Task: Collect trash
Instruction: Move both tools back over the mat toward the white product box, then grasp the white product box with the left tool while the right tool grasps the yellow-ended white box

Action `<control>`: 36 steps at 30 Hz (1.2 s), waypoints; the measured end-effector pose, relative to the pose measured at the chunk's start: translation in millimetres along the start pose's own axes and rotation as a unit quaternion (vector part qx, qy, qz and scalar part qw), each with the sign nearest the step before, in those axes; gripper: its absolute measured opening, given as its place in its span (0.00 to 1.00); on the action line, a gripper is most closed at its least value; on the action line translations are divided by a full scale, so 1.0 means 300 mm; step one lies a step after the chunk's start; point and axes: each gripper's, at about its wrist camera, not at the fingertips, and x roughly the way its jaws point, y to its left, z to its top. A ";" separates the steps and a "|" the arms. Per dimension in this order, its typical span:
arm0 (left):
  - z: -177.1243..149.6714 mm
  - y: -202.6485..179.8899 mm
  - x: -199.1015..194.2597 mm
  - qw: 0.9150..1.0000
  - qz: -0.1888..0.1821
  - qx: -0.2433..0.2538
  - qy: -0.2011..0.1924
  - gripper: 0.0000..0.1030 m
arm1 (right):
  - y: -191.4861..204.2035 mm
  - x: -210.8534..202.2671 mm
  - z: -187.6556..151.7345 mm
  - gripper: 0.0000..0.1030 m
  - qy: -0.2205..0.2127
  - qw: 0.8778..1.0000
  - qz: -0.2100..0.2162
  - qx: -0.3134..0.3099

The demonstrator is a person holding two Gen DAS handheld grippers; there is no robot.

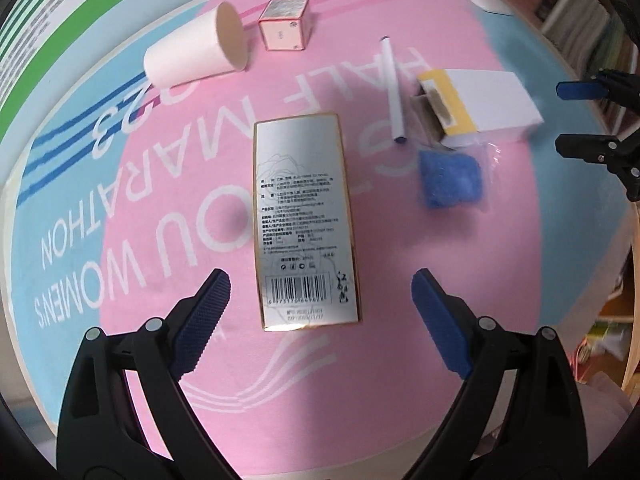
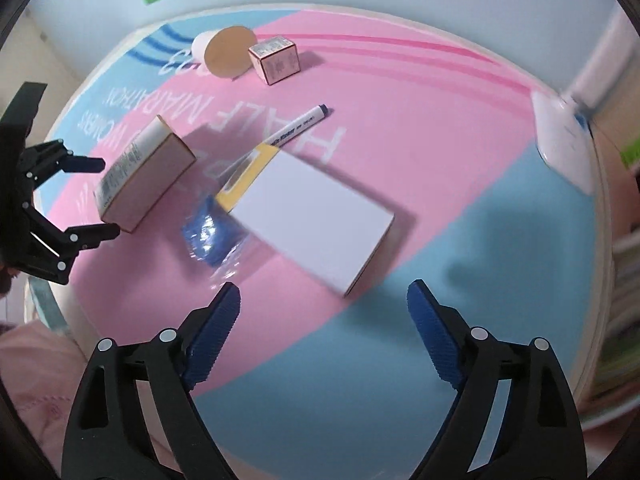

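Fingers of the left gripper point(image 1: 320, 284) stand wide apart, holding nothing, poised over a round table covered by a pink and blue printed cloth point(image 1: 400, 240). Directly between and just ahead of these fingers lies a long silver box point(image 1: 306, 220), flat on the cloth, barcode end nearest. Its long axis runs straight away from the gripper, in line with the fingers, so its narrow width sits across the gap between them. Judged from this, the left gripper is the nearer one to this box and would only need to move forward and down to close on its long sides.

The right gripper point(image 2: 324, 296) is also wide open and empty. Just ahead of its fingers, angled across them, lies a white box with a yellow end point(image 2: 312, 220). Touching that box on the left-finger side is a crumpled clear bag holding something blue point(image 2: 212, 232).

Farther out, beyond the white box, lies a white marker pen point(image 2: 298, 126). Farthest from both grippers, a paper cup point(image 1: 196, 56) rests on its side, with a small pink-edged cube box point(image 1: 284, 24) just beside its open mouth.

No bin or trash bag is visible in either view.
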 end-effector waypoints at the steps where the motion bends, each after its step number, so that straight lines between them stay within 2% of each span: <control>1: 0.002 0.000 0.005 1.000 0.003 -0.006 0.003 0.87 | -0.006 0.015 0.016 0.83 0.003 1.000 0.002 -0.012; 7: 0.015 0.030 0.036 0.998 0.017 -0.050 0.018 0.87 | -0.003 0.104 0.076 0.84 0.032 0.996 0.013 -0.084; 13: 0.041 0.065 0.060 0.997 0.024 -0.071 0.027 0.87 | 0.002 0.155 0.112 0.84 0.037 0.991 0.021 -0.124; 19: 0.087 0.074 0.090 0.997 0.026 -0.069 0.034 0.77 | 0.010 0.201 0.141 0.85 0.048 0.986 0.038 -0.157; 22: 0.117 0.066 0.112 0.997 0.017 -0.069 0.039 0.66 | 0.012 0.202 0.149 0.83 0.042 0.985 0.042 -0.165; 26: 0.154 0.067 0.139 0.997 0.011 -0.059 0.042 0.48 | 0.002 0.211 0.158 0.72 0.046 0.985 0.050 -0.158; 30: 0.189 0.053 0.158 0.998 0.006 -0.051 0.040 0.46 | -0.019 0.193 0.149 0.64 0.040 0.986 0.049 -0.151; 36: 0.181 0.051 0.136 0.999 0.005 -0.037 0.034 0.45 | -0.069 0.146 0.127 0.61 0.028 0.990 0.050 -0.127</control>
